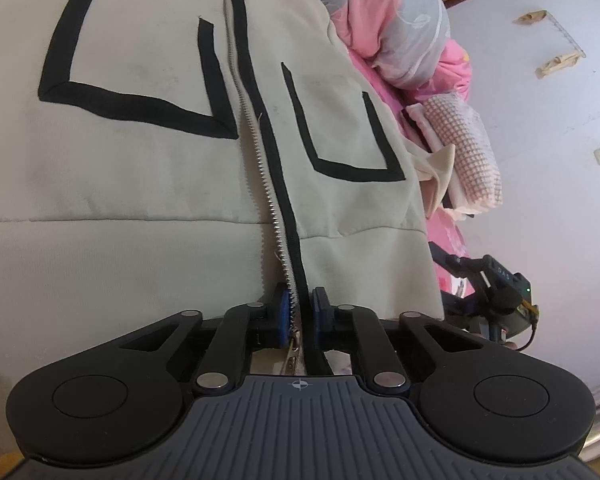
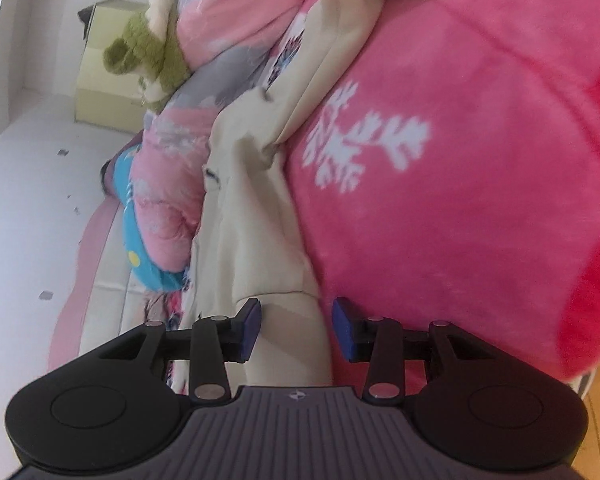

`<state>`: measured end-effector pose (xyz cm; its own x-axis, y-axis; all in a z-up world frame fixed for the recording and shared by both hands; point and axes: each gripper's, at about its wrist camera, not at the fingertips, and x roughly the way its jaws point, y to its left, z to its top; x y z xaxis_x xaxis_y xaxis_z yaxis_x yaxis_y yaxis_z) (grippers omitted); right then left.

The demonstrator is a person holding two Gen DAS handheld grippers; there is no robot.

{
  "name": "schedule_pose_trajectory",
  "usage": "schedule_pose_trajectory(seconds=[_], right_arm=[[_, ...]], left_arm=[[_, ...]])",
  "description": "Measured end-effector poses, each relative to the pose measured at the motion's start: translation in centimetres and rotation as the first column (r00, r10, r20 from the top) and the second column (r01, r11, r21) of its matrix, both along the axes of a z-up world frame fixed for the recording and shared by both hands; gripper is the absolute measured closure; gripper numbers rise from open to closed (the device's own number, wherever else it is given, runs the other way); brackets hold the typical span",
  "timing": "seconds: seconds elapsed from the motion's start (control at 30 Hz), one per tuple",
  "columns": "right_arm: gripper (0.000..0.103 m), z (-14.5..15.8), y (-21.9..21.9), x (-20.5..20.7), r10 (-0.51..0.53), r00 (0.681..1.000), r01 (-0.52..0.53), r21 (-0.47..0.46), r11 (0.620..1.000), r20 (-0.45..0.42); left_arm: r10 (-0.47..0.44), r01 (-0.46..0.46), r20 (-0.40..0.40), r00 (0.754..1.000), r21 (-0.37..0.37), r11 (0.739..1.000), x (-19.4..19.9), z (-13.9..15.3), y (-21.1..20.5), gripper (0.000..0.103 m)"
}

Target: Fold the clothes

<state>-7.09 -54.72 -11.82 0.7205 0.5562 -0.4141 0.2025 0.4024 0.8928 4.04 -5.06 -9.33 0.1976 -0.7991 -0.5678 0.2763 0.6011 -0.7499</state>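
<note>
Jacket [image 1: 140,184] on pink bedding [image 2: 460,200] — left gripper [image 1: 299,312] pinches its zipper edge, right gripper [image 2: 296,320] gapes.

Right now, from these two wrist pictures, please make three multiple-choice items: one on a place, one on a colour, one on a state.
1. Where does the left gripper hold the cream jacket?
A. at a sleeve cuff
B. at the zipper edge on the hem
C. at the hood

2. What colour is the trim that outlines the jacket pockets?
A. black
B. red
C. blue

3. How does the right gripper stand?
A. shut on a pink blanket
B. shut on a green toy
C. open, with cream fabric between its fingers

Answers: 1 B, the pads clamp the zipper at the bottom edge; 2 A, the bands are black; 3 C, a wide gap separates the blue pads.
</note>
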Motion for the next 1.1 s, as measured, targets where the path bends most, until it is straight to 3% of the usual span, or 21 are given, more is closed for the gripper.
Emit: schedule_pose_trajectory(seconds=[0.17,0.23,0.33,0.43,0.57,0.6,0.73,0.87,1.1], right_arm=[[0.064,0.0,0.5,0.3,0.005,1.0,-0.005,0.005,1.0,0.019],[0.085,0.9,1.2,0.1,0.007,0.998,-0.004,-0.052,0.999,0.054],[0.094,2.9,2.1,-0.4,0.018,0.994,0.003,-0.192,0.981,0.106],[0.096,4.5,3.0,-0.9,0.039,0.993,0.005,-0.383,0.924,0.109],[0.097,6.6,4.1,-1.5,0.068,0.992,0.012,-0.614,0.79,0.106],[0.097,6.1,4.4,-1.2,0.068,0.995,-0.006,-0.631,0.776,0.074],[0.097,6.3,3.9,-1.9,0.039,0.991,0.041,-0.578,0.815,0.125],[0.097,6.8,3.7,-1.7,0.038,0.99,0.048,-0.573,0.818,0.137],[0.097,6.1,3.9,-1.3,0.025,0.994,0.039,-0.558,0.829,0.107]], left_arm=[[-0.004,0.004,0.005,1.0,-0.005,1.0,-0.1,-0.1,0.1,0.097],[-0.008,0.008,0.01,1.0,-0.006,1.0,-0.1,-0.1,0.1,0.097],[-0.021,0.021,0.018,1.0,-0.009,1.0,-0.2,0.1,0.2,0.098],[-0.051,0.051,0.025,0.998,-0.022,0.998,-0.2,0.5,0.0,0.098],[-0.075,0.075,0.057,0.996,0.003,0.997,-0.1,0.9,-0.5,0.098],[-0.075,0.075,0.059,0.995,0.003,0.997,-0.1,1.0,-0.5,0.098],[-0.062,0.063,0.086,0.994,-0.008,0.998,0.2,2.0,0.0,0.099],[-0.053,0.055,0.131,0.99,-0.011,0.998,0.5,2.9,0.0,0.099],[-0.061,0.062,0.063,0.996,-0.013,0.998,0.7,1.6,-0.1,0.099]])
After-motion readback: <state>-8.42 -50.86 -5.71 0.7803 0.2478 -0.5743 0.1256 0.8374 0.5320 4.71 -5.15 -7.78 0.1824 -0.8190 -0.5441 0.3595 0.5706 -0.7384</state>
